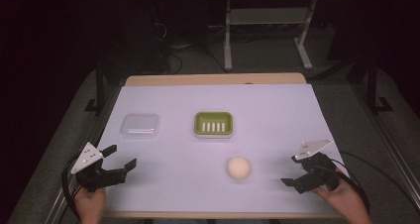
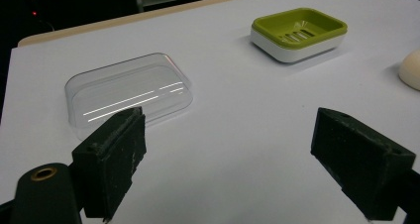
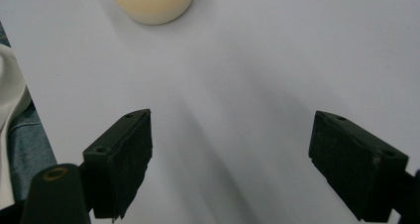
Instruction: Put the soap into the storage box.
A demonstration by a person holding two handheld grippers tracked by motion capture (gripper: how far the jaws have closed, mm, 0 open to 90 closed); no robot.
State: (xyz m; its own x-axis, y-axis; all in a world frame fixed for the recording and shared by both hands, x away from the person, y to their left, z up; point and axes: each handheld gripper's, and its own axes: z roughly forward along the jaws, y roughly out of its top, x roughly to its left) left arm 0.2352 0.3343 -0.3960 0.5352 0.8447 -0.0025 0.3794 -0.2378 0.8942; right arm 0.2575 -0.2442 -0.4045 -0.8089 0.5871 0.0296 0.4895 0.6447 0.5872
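A: What's on the table point(image 1: 163, 154)?
B: A clear lid point(image 1: 140, 125) far left, a green dish point(image 1: 213, 123) mid-table, and soap point(image 1: 238, 168) near the right gripper point(image 1: 297, 180).
A: Grippers?
B: Both spread wide, empty; the left gripper point(image 1: 121, 157) is well apart from the lid.
A: How's the soap?
B: Probably hard, slick, rounded. Pinch across its widest middle.

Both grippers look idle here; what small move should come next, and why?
Probably ease the right gripper forward toward the cream soap. Its jaws stand open and empty, the soap lies loose just ahead of them, and the green soap dish sits empty.
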